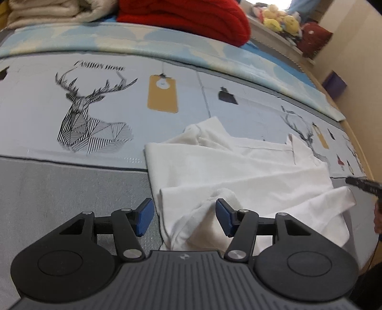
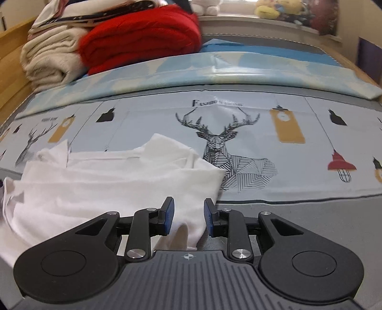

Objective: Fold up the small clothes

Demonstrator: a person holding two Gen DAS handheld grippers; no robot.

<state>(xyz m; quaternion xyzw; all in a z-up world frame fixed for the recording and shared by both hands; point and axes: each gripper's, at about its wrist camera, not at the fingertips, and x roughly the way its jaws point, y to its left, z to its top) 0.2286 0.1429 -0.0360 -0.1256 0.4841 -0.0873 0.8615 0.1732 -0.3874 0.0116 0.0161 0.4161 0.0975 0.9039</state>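
We read "FASHION HOME" printed above the line-drawn stag head (image 1: 90, 114) on the bedsheet (image 1: 47, 186); in the right wrist view the same caption over the stag (image 2: 229, 157) is only partly legible, starting "Fashion". Around the stags the sheet carries ochre tag shapes (image 1: 163, 93), small black bottle shapes and a red lamp drawing (image 2: 341, 164).

The white garment (image 1: 238, 171) lies crumpled on the near part of the sheet, on the border between the printed band and the plain grey strip. Its long axis runs roughly left to right across the bed, with loose folds rising at its far edge. Which end is the neck we cannot tell.

Our left gripper (image 1: 183, 218) is spread wide, its blue pads (image 1: 144, 217) on either side of a raised fold at the garment's left near corner, not pressing it. Our right gripper (image 2: 188, 215) is also released, though with a narrower gap, and the garment's right near corner hangs between its pads (image 2: 168, 213) without being pinched.

At the far left of the bed we see a folded red knit blanket (image 2: 140, 35) next to a cream blanket (image 2: 47, 62), both resting by a pale blue patterned cover (image 2: 214, 71). Yellow plush toys (image 1: 281, 20) sit on the ledge beyond.
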